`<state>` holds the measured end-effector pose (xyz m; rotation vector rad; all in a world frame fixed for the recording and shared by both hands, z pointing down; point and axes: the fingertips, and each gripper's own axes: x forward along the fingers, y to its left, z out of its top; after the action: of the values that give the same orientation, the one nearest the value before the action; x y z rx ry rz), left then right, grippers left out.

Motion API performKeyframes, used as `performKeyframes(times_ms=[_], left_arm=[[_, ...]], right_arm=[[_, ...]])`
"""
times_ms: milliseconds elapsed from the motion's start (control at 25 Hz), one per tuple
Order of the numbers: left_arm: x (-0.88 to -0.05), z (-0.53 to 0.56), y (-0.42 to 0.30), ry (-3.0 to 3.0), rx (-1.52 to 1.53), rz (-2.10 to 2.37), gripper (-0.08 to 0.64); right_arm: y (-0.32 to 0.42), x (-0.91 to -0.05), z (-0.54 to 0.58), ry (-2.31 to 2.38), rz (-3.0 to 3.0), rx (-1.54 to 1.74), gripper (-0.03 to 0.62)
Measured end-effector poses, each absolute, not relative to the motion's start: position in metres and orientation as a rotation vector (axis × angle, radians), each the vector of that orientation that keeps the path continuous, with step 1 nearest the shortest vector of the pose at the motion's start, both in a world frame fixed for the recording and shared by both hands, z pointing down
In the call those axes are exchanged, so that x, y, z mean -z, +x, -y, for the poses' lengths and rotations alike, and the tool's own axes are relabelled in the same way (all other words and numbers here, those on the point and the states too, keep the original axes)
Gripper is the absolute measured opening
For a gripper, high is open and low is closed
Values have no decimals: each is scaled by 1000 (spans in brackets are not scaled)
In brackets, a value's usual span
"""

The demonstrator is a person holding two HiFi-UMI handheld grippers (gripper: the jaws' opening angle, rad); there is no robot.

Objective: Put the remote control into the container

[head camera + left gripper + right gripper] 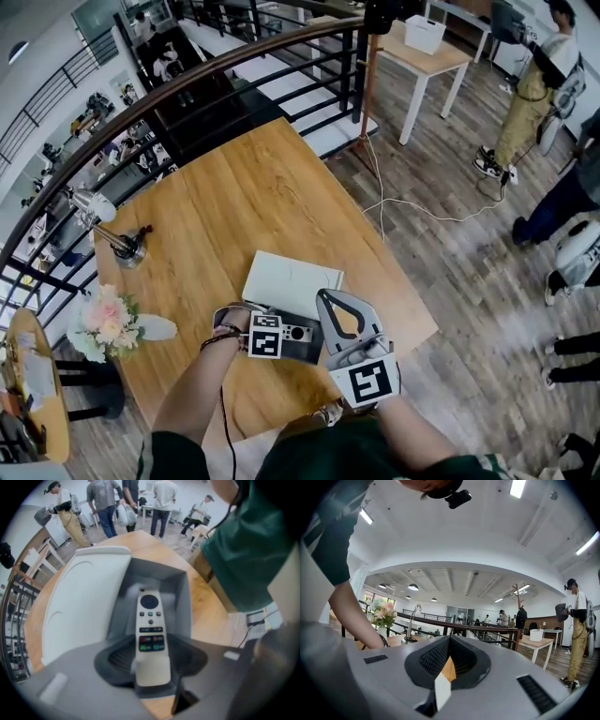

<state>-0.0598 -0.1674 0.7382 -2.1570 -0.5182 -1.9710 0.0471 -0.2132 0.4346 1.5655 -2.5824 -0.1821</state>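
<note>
— Where's the remote point(150, 620)?
— Clamped by its plain end in the left gripper point(151, 662). Its long axis runs straight out from the fingers, and its button end points into the open container point(183, 597), right of the lid point(79, 606).
— And the right gripper point(446, 665)?
— Fingers closed on nothing, aimed away from the container. The left is nearer.

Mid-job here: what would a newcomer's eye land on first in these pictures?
The remote stands out, clamped at its near end in the left gripper and pointing into the open grey container. A white lid lies beside it on the wooden table. The right gripper is shut on nothing, aimed out across the room.
</note>
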Motion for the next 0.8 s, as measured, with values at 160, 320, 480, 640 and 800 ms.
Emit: performKeyframes(times_ms=[160, 320, 480, 640, 800], left_arm=[[-746, 162, -57, -2145, 1973, 525, 204], [-747, 160, -55, -2175, 1972, 511, 207], [-745, 164, -57, -2183, 1978, 464, 219], [-744, 166, -58, -2184, 1984, 435, 227], [-740, 164, -57, -2189, 1978, 426, 222]], right_arm=[[54, -438, 210, 1566, 2580, 185, 15], [61, -438, 209, 1584, 2585, 169, 16], [64, -436, 208, 1586, 2595, 172, 16], [62, -438, 205, 1563, 2599, 175, 17], [60, -436, 202, 1567, 2611, 173, 16]])
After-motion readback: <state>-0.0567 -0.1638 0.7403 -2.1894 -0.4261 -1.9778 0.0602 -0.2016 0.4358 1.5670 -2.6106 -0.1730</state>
